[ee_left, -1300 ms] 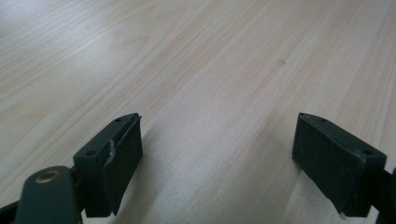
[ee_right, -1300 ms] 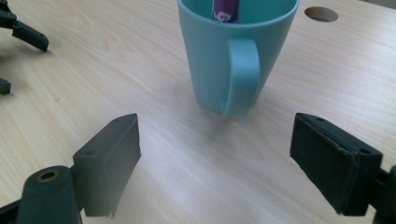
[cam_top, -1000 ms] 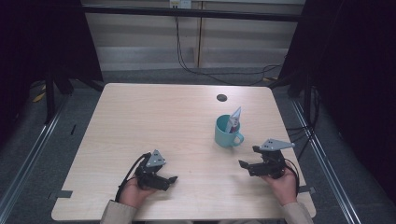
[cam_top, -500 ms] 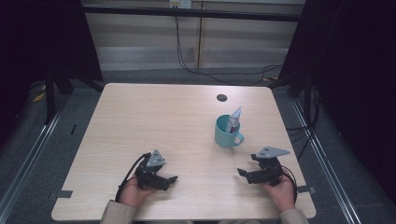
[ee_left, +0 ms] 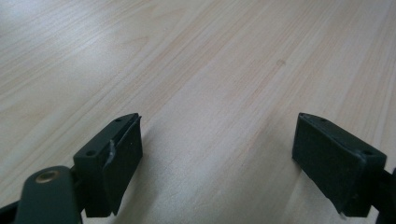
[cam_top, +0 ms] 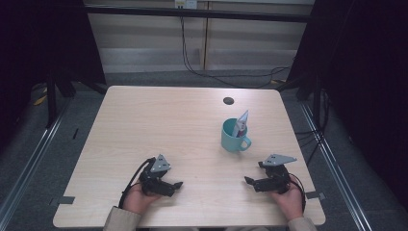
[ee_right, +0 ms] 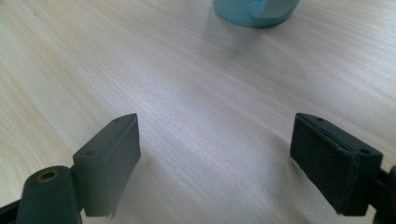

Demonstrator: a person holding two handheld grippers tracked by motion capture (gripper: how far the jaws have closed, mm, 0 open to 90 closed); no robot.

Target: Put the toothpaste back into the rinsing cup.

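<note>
Resting low on the near edge of the pale wood-grain counter (cam_top: 159,125), left claw (cam_top: 176,185) sits in the person's left hand (cam_top: 139,198), grey three-cornered plate on top, black cable looping off its left side. Claw points right, toward counter middle. Left gripper view: both black jaws spread wide, bare wood between them, nothing pinched, jaw tips just above or on the surface, cannot tell which.

Centre of counter bare. Small round dark hole (cam_top: 228,100) near the far edge, right of centre.

Teal ceramic mug (cam_top: 234,137) stands upright on the right half of the counter, handle turned toward the near right. White packet with red and blue print (cam_top: 241,124) stands tilted inside the mug, its top poking above the rim. Right gripper view catches the mug's base and handle (ee_right: 256,10) at the top edge, well apart from the jaws.

Right claw (cam_top: 249,182) sits in the person's right hand (cam_top: 287,199) near the front right corner, grey plate on top, pointing left toward the left claw. Jaws spread wide in the right gripper view, empty wood between them. Mug sits beyond and slightly left of this claw, not touching.

Grey floor and dark cables beyond the far edge.
</note>
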